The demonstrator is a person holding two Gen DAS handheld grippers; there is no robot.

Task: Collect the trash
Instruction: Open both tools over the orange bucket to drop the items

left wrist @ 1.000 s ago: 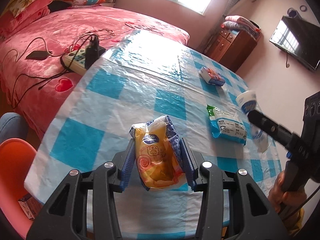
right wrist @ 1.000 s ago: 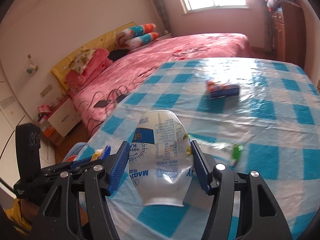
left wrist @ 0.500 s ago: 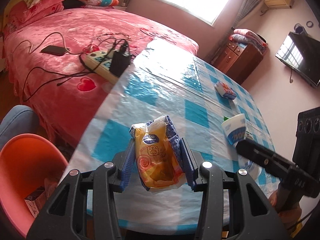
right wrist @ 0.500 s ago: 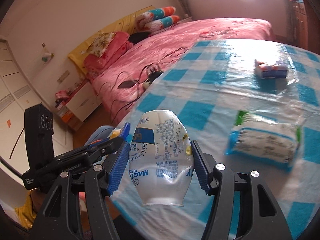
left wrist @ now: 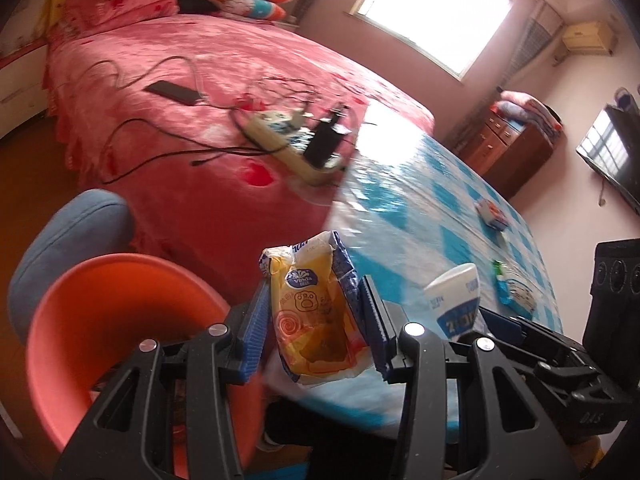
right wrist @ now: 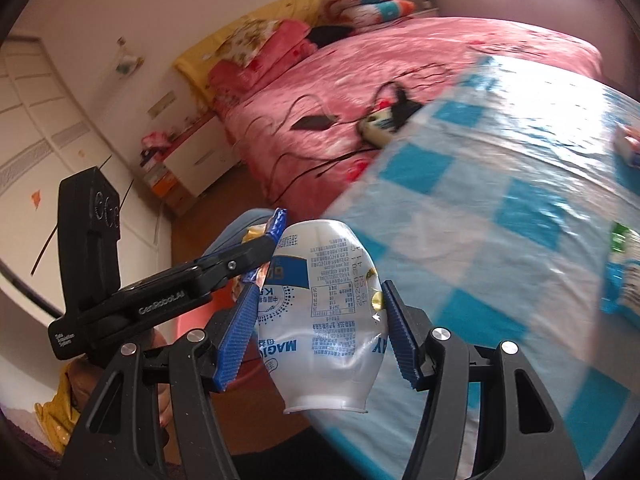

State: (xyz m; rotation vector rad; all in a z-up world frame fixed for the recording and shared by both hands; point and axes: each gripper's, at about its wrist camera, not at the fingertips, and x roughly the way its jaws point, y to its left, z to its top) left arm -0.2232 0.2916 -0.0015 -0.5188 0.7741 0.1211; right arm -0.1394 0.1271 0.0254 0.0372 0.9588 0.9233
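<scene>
My left gripper (left wrist: 314, 320) is shut on a yellow and blue snack wrapper (left wrist: 310, 316), carried just past the table's near-left corner beside an orange bin (left wrist: 116, 320). My right gripper (right wrist: 320, 324) is shut on a crushed white plastic cup with blue print (right wrist: 326, 316). That cup (left wrist: 456, 300) also shows in the left wrist view, just right of the wrapper. The left gripper (right wrist: 256, 252) appears in the right wrist view to the left of the cup, with the wrapper's edge (right wrist: 276, 226) sticking out of it.
A table with a blue and white checked cover (left wrist: 412, 216) bears a tissue pack (left wrist: 516, 290) and a small packet (left wrist: 492, 212). A pink bed (left wrist: 192, 80) holds a power strip (left wrist: 296, 148), cables and a phone. A blue cushion (left wrist: 72, 232) sits behind the bin.
Both grippers have swung left off the table toward the orange bin, each keeping its load. The bin now fills the lower left of the left wrist view.
</scene>
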